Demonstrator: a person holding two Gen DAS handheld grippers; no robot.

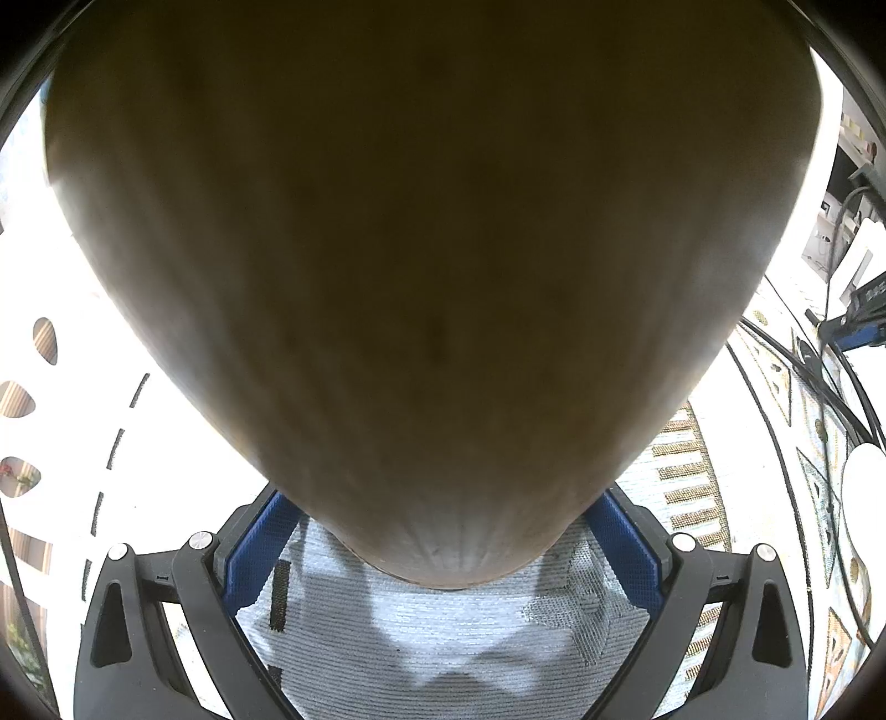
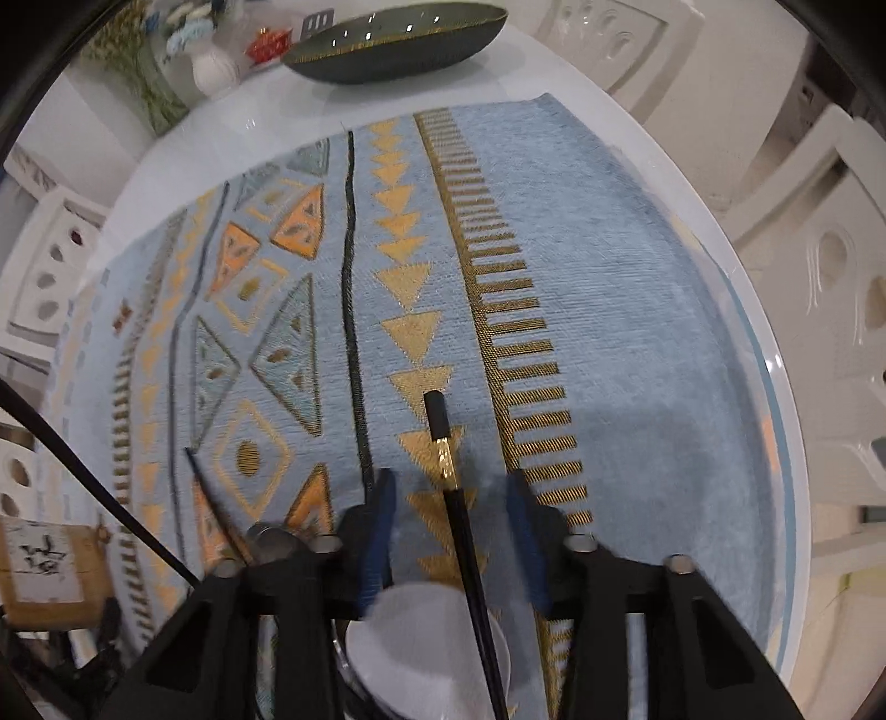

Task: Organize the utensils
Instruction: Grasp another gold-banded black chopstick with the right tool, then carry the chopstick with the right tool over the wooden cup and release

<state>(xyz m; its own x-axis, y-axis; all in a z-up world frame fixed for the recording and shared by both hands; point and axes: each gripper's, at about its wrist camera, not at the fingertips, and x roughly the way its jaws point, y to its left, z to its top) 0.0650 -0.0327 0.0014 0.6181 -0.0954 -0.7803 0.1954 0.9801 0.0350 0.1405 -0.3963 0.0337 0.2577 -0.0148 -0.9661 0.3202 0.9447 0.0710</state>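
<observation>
A big rounded brown wooden container (image 1: 432,266) fills most of the left wrist view. Its narrow lower end sits between the blue pads (image 1: 252,548) of my left gripper (image 1: 440,515), which press on both its sides. In the right wrist view a black chopstick (image 2: 457,515) with a gold band lies on the blue patterned cloth (image 2: 609,332). It runs between the fingers of my right gripper (image 2: 451,493), whose pads stand clear of it on both sides. The chopstick's near end crosses a white round dish (image 2: 421,637). A second thin black stick (image 2: 213,498) lies to the left.
A dark oval bowl (image 2: 398,44) and a white vase (image 2: 213,69) stand at the far edge of the round white table (image 2: 559,72). White chairs (image 2: 830,277) surround it. A labelled box (image 2: 44,565) sits lower left. Black cables (image 1: 803,376) cross the cloth.
</observation>
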